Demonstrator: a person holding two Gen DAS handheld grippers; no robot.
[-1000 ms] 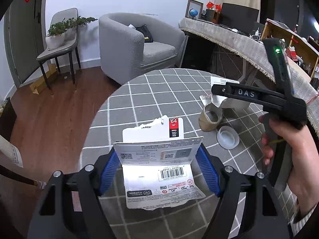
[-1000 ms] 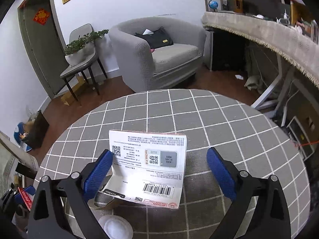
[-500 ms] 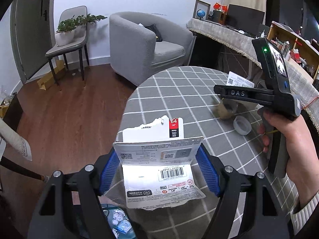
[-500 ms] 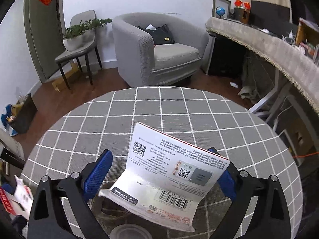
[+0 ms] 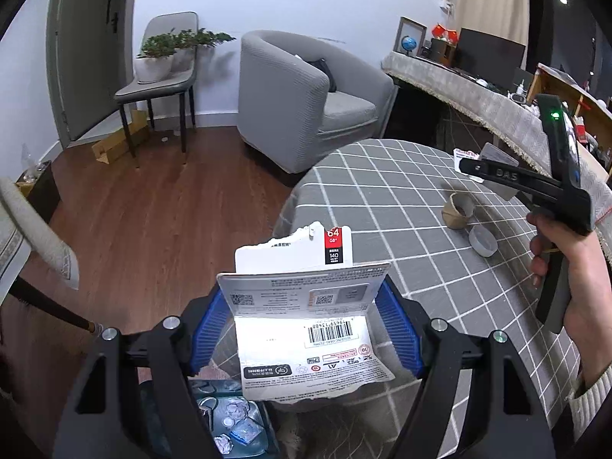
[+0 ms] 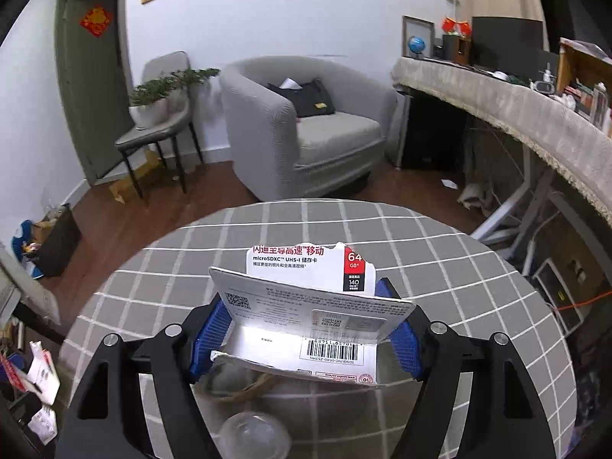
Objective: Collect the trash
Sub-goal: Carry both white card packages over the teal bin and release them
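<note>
Between the blue pads of the left claw (image 5: 306, 329) sits a torn memory-card package (image 5: 306, 321), clenched across its width, folded flap toward the camera and the red-cornered card back standing up behind it. Its long axis runs away from the claw, along the fingers, and the ragged lower edge hangs toward the person. Directly below, just off the edge of the bench (image 5: 401, 199), the trash bin (image 5: 229, 420) shows with crumpled scraps inside, so the package lies over or just beside the bin mouth; dropping it there looks like the next move for this hand. Over the checked cloth, the right claw (image 6: 306, 329) is closing on a second, matching package (image 6: 313, 317), which spans pad to pad with its width across the jaws and its torn top pointing away; the pads appear to touch its edges already. Under that claw a tape roll (image 6: 244, 382) and a clear lid (image 6: 254, 440) lie on the bench, near each other. The left hand is plainly the nearer to the bin.
</note>
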